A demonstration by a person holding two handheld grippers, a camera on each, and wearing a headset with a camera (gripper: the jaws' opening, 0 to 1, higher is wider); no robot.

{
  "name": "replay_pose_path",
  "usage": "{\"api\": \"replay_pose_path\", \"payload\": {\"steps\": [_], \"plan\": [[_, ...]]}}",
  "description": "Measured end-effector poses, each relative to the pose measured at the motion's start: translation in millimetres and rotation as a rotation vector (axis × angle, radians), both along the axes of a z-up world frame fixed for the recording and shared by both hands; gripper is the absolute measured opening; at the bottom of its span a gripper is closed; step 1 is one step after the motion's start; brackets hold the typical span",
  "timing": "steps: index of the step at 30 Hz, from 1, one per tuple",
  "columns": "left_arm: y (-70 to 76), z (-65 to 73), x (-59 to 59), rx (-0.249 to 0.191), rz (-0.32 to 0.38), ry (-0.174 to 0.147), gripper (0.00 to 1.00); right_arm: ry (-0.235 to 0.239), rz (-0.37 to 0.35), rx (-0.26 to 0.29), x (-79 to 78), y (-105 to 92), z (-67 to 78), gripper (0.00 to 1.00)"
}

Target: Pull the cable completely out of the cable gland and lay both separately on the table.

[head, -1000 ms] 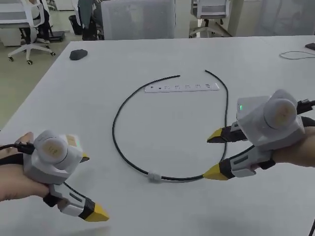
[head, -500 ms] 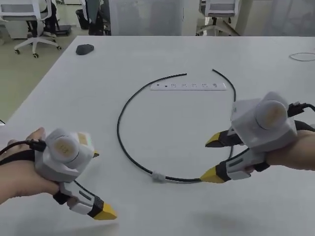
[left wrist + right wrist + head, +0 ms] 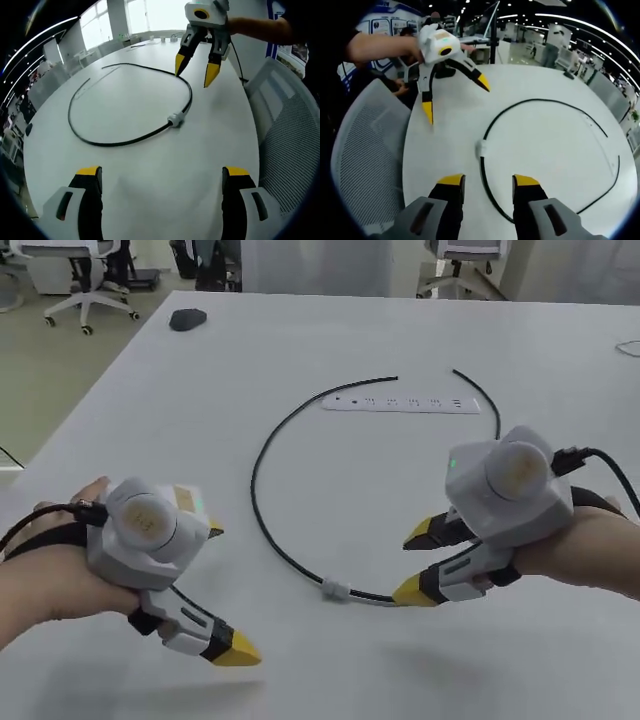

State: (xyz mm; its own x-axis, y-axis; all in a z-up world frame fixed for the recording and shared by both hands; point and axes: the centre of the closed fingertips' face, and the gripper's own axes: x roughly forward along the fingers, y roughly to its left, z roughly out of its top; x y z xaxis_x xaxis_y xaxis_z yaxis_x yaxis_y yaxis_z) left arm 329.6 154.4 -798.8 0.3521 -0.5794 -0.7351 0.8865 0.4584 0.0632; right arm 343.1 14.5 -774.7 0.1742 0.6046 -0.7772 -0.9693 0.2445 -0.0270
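1. The left gripper hovers near-left over the table. Its jaws are spread wide and hold nothing.
2. The cable lies in a wide loop at the table's centre. Its two free ends are at the far side, by the power strip.
3. It looks thin, light and limp, so it will likely drag and bend rather than slide stiffly. A firm pinch close to the gland should keep the pull straight.
4. The cable gland sits threaded on the near arc of the loop, between the two grippers. It is small, pale and probably smooth plastic. It is likely to skid or twist unless it is clamped squarely across its body.
5. The right gripper is just right of the gland, with parted jaws that grip nothing. In the right gripper view the cable runs between them. I cannot tell whether a tip touches it.
6. Against the earlier frames, the whole head view has shifted, which is camera motion. The loop's shape is unchanged.
7. Relative to the gland, the right gripper has come closer along the cable, and the left gripper has edged nearer too.
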Motion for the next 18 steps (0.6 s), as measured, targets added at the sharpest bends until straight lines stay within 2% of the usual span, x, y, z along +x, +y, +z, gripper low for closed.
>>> {"api": "replay_pose_path", "payload": {"steps": [3, 11, 13, 15, 18], "plan": [[1.0, -2.9, 1.4, -0.002, 0.008, -0.014, 1.00, 0.013, -0.004, 0.002, 0.9, 7.5, -5.3, 0.31], [-3.2, -5.4, 0.2, -0.022, 0.013, 0.000, 0.99, 0.027, -0.023, 0.024, 1.9, 28.6, -21.7, 0.26], [-6.8, -2.3, 1.6, -0.062, 0.032, 0.009, 0.99, 0.033, -0.025, 0.026, 1.6, 31.7, -25.1, 0.26], [-7.8, -1.6, 3.8, -0.083, 0.048, 0.006, 0.99, 0.047, -0.028, 0.034, 0.0, 36.8, -29.2, 0.26], [-7.9, -4.0, 2.8, -0.079, 0.043, 0.010, 0.99, 0.049, -0.030, 0.033, 0.8, 42.4, -35.2, 0.25]]}}
